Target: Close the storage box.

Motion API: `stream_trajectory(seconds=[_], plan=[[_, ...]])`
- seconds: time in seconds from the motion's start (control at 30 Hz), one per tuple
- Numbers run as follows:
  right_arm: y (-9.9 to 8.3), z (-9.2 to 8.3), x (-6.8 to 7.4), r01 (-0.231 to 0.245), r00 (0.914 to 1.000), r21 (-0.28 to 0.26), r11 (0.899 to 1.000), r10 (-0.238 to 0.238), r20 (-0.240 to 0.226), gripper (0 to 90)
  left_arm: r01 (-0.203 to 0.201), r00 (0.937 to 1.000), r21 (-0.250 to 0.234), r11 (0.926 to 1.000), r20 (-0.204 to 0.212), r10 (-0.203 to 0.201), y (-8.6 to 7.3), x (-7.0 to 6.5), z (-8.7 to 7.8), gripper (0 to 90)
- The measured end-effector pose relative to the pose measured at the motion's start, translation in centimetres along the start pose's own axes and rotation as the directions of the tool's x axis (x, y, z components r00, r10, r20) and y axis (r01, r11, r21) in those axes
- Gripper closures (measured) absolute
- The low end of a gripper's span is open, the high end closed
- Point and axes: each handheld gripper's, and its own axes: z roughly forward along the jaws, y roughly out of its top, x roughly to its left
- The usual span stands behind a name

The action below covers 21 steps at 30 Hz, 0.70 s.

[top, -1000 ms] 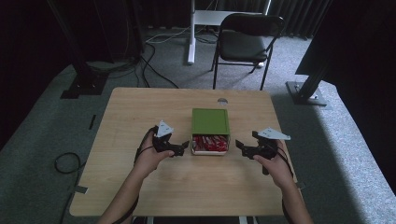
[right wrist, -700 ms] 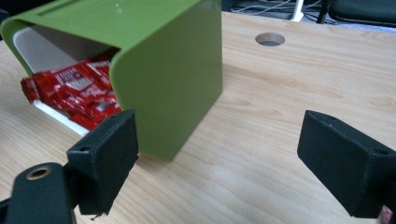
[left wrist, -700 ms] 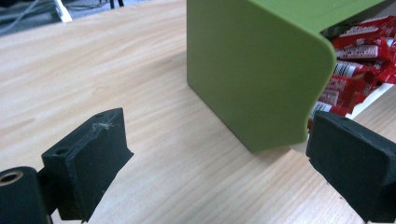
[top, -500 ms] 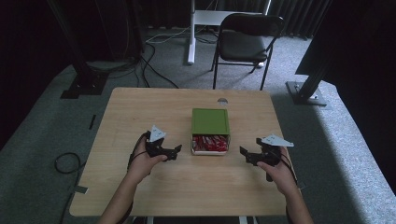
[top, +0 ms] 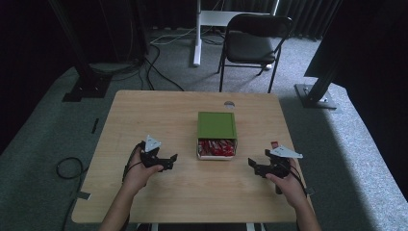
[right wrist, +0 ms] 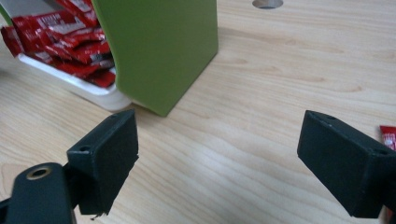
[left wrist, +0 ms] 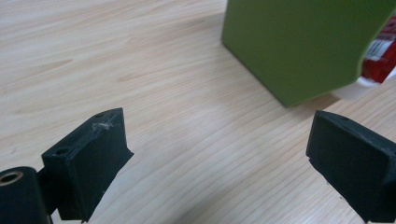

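A green cardboard box (top: 217,126) with a white inner tray (top: 215,156) slid partly out toward the person sat at the middle of the light wooden bench (top: 144,110), the tray full of small red sachets (top: 217,147) whose white print was too small to read. The box's long axis ran away from the person, and it lay between the left gripper (top: 167,161) and the right gripper (top: 254,167), ahead of and inboard from each, the left looking slightly nearer. Both grippers had their jaws spread wide on nothing, low over the bench, and a stray red sachet (right wrist: 388,136) lay on the wood just by the right gripper.
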Motion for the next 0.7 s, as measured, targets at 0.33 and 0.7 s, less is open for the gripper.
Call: stream_trajectory(seconds=[0.33, 0.7], plan=[[-1.2, -0.4, -0.1, 0.0, 0.9999, 0.024, 1.0, 0.0, 0.012, 12.1, 0.036, 0.9981, 0.026, 0.999, -0.051, -0.035, -1.9, 1.5, -0.9, 6.3], [-2.7, -1.1, -0.5, -0.014, 0.9996, 0.045, 0.999, 0.013, 0.026, 12.1, 0.093, 0.989, 0.041, 0.9948, -0.12, -0.088, -4.0, 3.3, -2.6, 6.4]])
